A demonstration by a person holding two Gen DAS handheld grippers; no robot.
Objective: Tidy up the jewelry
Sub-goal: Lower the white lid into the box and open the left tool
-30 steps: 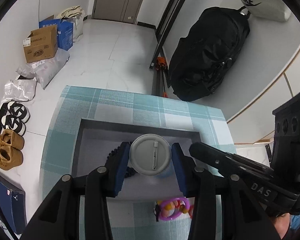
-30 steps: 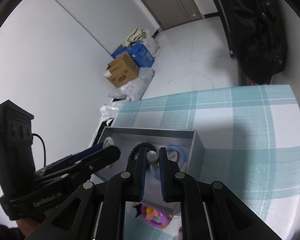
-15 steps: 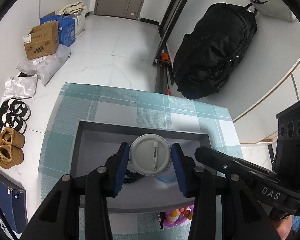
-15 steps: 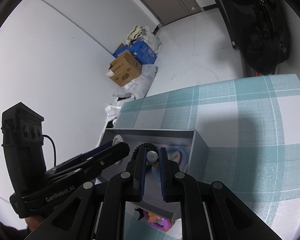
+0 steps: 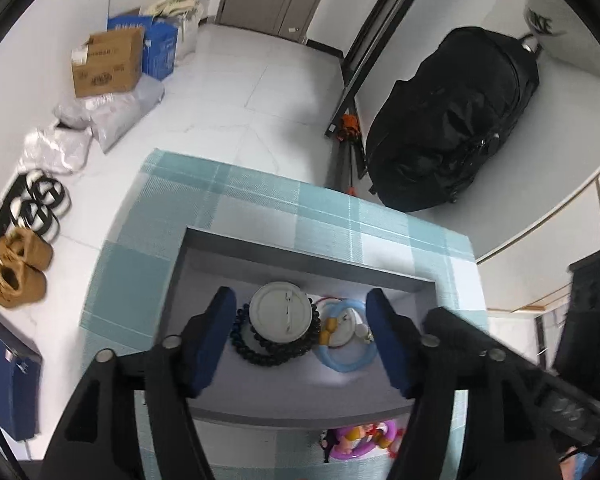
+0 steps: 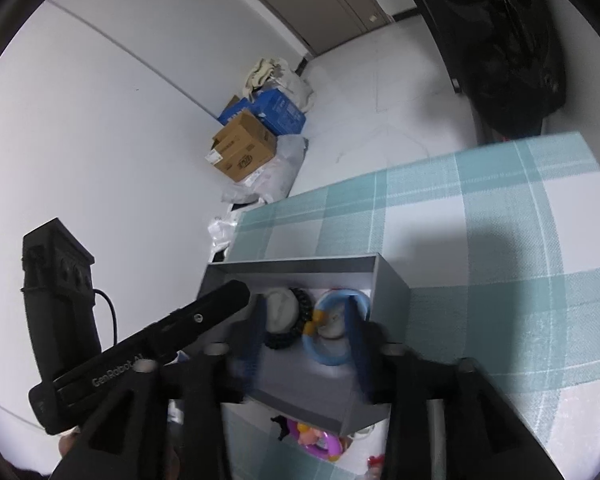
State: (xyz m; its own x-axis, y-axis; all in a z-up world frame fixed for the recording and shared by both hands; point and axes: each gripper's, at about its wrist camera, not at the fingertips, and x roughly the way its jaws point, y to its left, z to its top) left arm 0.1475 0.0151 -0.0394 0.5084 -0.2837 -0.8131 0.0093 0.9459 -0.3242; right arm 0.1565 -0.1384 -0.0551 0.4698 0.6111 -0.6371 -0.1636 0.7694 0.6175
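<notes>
- Left wrist view: left gripper (image 5: 300,340) has just been opening, released, its pads clear of the white round case (image 5: 281,311) inside the grey box (image 5: 300,264).
- Black bead bracelet (image 5: 272,354) rings the case; blue ring (image 5: 346,354) touches it at three o'clock.
- Right gripper (image 6: 306,332) has also just been opening; it is released above the box, gripping nothing.

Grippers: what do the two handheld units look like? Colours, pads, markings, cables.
Both are matte black plastic with silver screws at the finger joints. The left gripper has two fingers faced with blue pads; its body reads "GenRobot.AI" in white, and a black cable runs from its boxy handle. The right gripper has the same blue-padded fingers. No sleeves show.
</notes>
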